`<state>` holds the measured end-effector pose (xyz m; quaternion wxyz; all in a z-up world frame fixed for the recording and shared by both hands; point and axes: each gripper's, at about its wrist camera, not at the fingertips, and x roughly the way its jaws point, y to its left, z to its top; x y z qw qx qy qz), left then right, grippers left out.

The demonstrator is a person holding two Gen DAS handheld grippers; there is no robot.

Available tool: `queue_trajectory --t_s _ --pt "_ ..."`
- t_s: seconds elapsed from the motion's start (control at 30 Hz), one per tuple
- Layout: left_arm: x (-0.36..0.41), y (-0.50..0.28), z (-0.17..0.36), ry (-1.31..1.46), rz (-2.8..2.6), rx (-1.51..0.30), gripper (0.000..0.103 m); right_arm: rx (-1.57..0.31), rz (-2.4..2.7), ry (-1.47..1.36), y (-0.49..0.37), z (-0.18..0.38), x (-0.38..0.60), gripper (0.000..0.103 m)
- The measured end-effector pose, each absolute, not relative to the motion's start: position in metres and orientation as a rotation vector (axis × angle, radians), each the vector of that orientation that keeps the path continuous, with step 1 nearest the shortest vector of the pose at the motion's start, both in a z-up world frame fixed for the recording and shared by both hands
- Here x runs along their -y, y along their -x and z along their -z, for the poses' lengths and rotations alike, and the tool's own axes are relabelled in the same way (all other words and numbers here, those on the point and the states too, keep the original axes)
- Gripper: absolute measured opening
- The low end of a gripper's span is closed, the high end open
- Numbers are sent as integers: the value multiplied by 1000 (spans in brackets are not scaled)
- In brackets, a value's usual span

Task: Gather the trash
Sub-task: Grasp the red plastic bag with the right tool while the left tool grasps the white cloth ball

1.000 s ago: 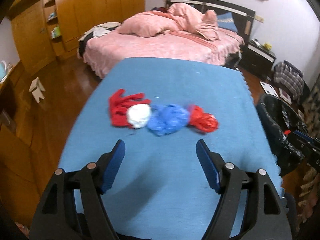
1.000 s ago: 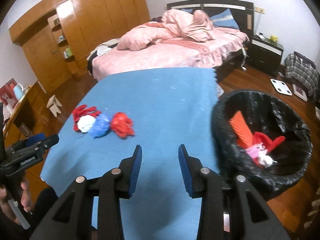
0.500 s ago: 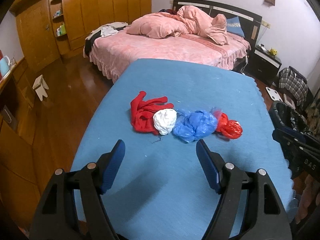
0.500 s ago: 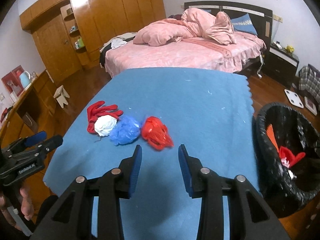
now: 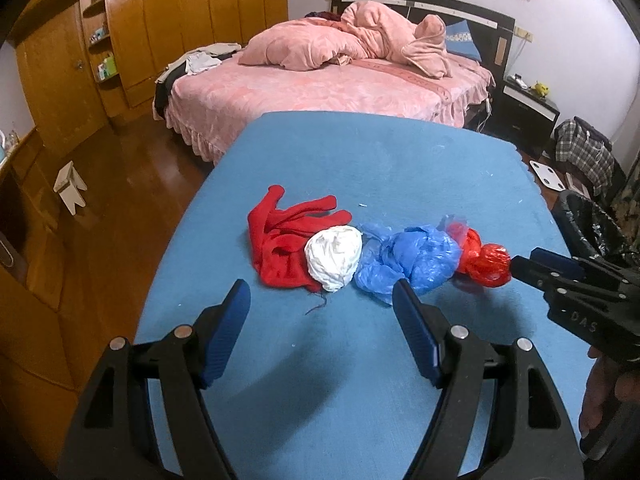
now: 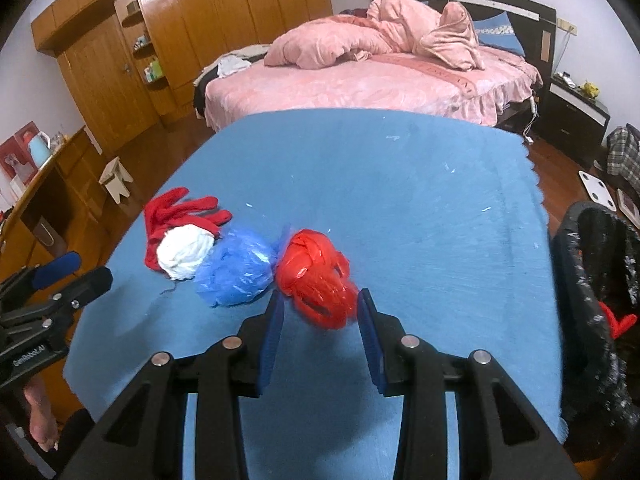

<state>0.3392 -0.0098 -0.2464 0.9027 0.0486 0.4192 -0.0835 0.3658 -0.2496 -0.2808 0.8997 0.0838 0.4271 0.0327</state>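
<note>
Partly done, judging by the bin [image 6: 592,312] at the table's right edge – some red scraps already inside. Left on the blue cloth [image 6: 400,200], in a touching row: red glove [image 5: 280,240], white wad [image 5: 334,257], blue bag [image 5: 412,260], red bag [image 6: 316,280]. Right gripper [image 6: 320,320] half open, nothing held, jaws flanking the red bag's near end without pressing – likely next to go. Left gripper [image 5: 320,312] wide open, empty, just short of the white wad.

Left gripper [image 5: 322,304] angled downward, jaws spread wide, right gripper [image 6: 320,312] angled downward, jaws narrower, nothing clamped
</note>
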Motion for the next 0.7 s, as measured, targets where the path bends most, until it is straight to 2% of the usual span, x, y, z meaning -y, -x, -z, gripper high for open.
queue_trajectory --t_s 0.4,0.47,0.53,0.63,0.7 --pt "18 -380 287 -100 180 -920 72 -936 -81 -171 -400 316 249 37" --pt "20 -386 292 -102 181 -926 71 -939 -85 -173 -403 318 249 35" --pt "20 -390 296 -99 179 -932 70 -938 -91 -171 -406 319 249 25" --pt "22 -397 302 -103 184 -947 61 -931 -98 -174 -407 318 250 19" --pt "23 -400 307 -103 196 -963 46 -926 -101 -177 -407 316 250 18"
